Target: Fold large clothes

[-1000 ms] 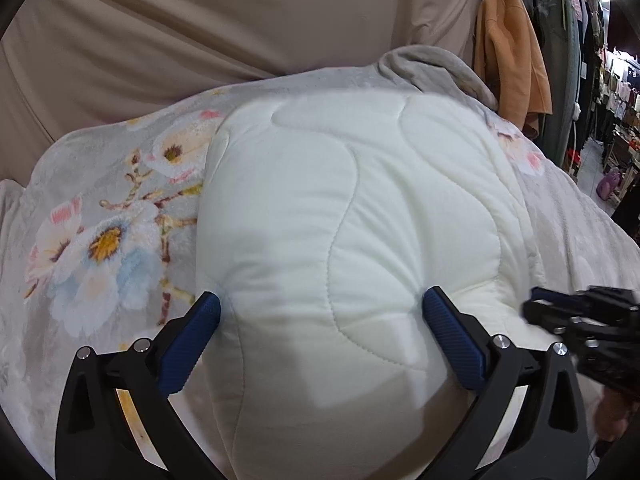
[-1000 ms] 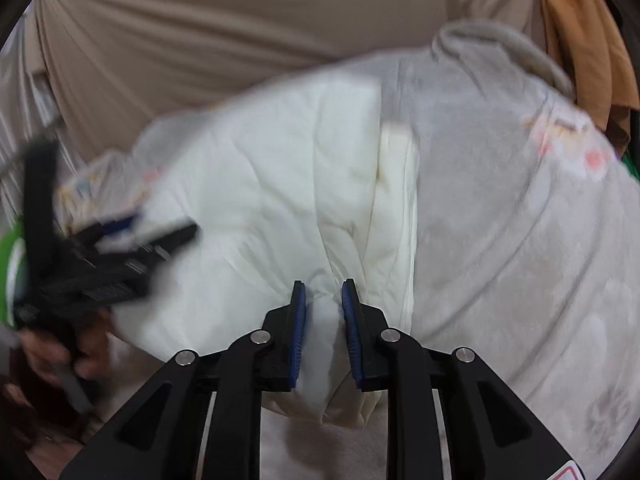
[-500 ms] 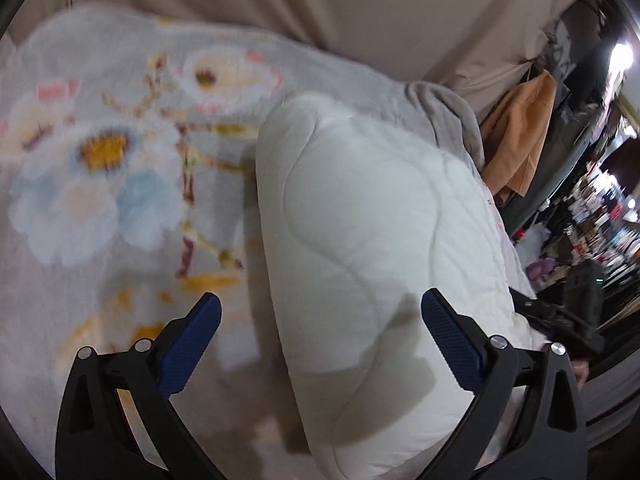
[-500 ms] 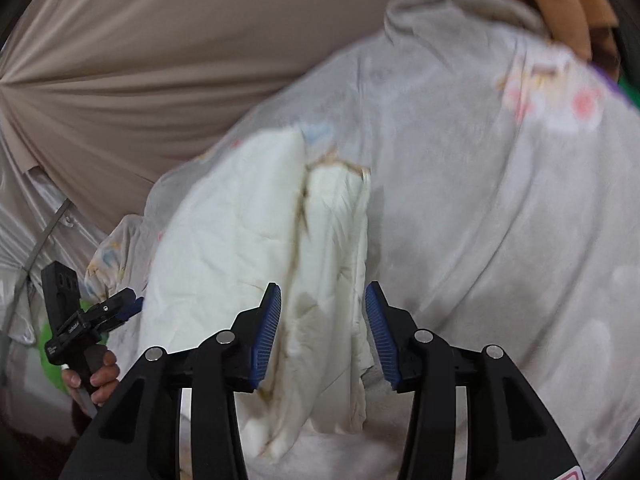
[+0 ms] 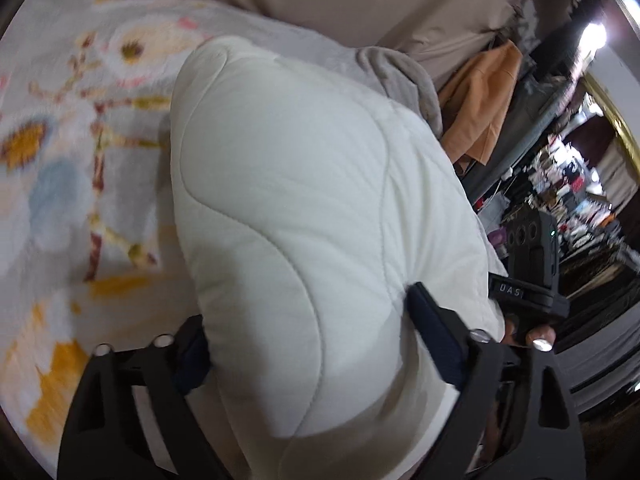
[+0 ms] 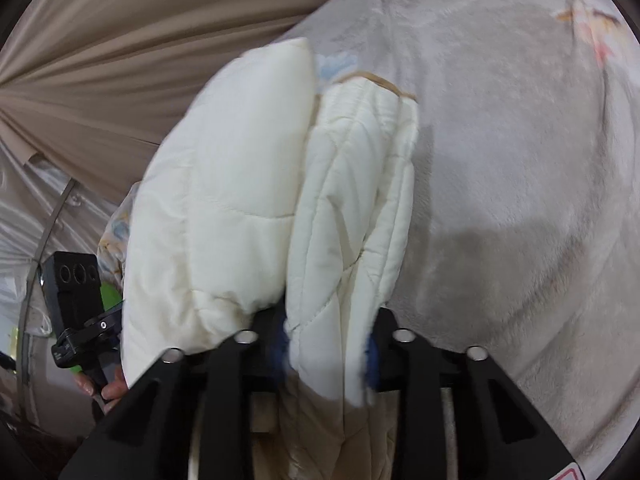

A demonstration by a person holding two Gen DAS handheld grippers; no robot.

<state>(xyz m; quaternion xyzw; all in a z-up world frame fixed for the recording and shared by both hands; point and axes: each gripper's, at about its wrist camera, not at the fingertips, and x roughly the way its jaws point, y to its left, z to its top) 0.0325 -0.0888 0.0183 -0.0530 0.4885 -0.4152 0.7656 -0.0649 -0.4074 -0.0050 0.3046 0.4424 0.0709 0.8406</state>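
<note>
A thick white quilted comforter (image 5: 304, 208) lies folded into a bulky bundle on the floral blanket (image 5: 60, 152). My left gripper (image 5: 312, 344) is wide open, and the near end of the bundle fills the gap between its blue pads. In the right wrist view the same comforter (image 6: 240, 208) shows its folded layers edge-on. My right gripper (image 6: 326, 346) is open around the right-hand stack of layers (image 6: 352, 216), with both blue pads partly hidden by fabric. Each gripper shows in the other's view, my right one (image 5: 532, 276) and my left one (image 6: 76, 304).
A beige curtain (image 6: 120, 40) hangs behind the bed. An orange garment (image 5: 484, 96) and darker clothes hang at the right, with a cluttered shop area (image 5: 568, 192) beyond. The grey blanket (image 6: 520, 160) spreads to the right of the comforter.
My left gripper moved forward over the bundle's near end, staying open. My right gripper opened from shut and pushed forward, so the right stack of layers now sits between its pads.
</note>
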